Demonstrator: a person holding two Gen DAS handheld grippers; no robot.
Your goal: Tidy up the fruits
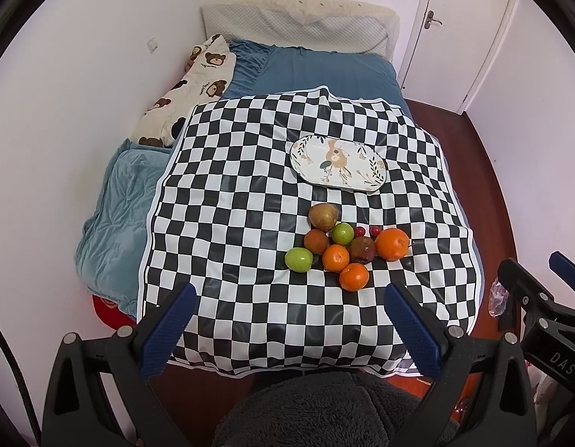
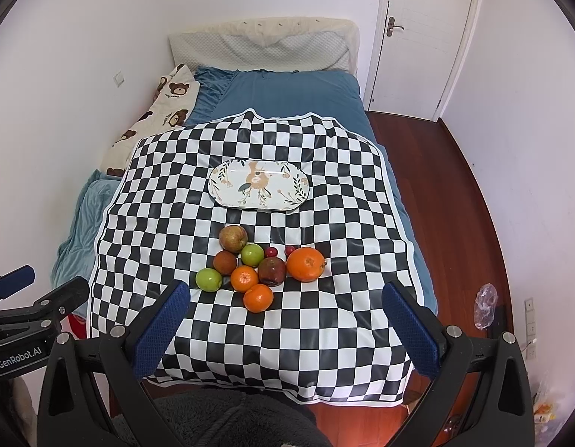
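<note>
Several fruits lie bunched on a checkered cloth: a big orange, two small oranges, two green apples, a dark red apple, a brownish apple and two small red fruits. Beyond them rests an empty oval floral plate. My left gripper hangs open, above the cloth's near edge and short of the fruit. My right gripper is open too, also short of the pile, holding nothing.
The cloth covers a bed with blue sheets, a bear-print quilt at the left and a pillow at the head. White walls hem the left side. Wooden floor and a white door are at the right. A dark fuzzy garment sits below.
</note>
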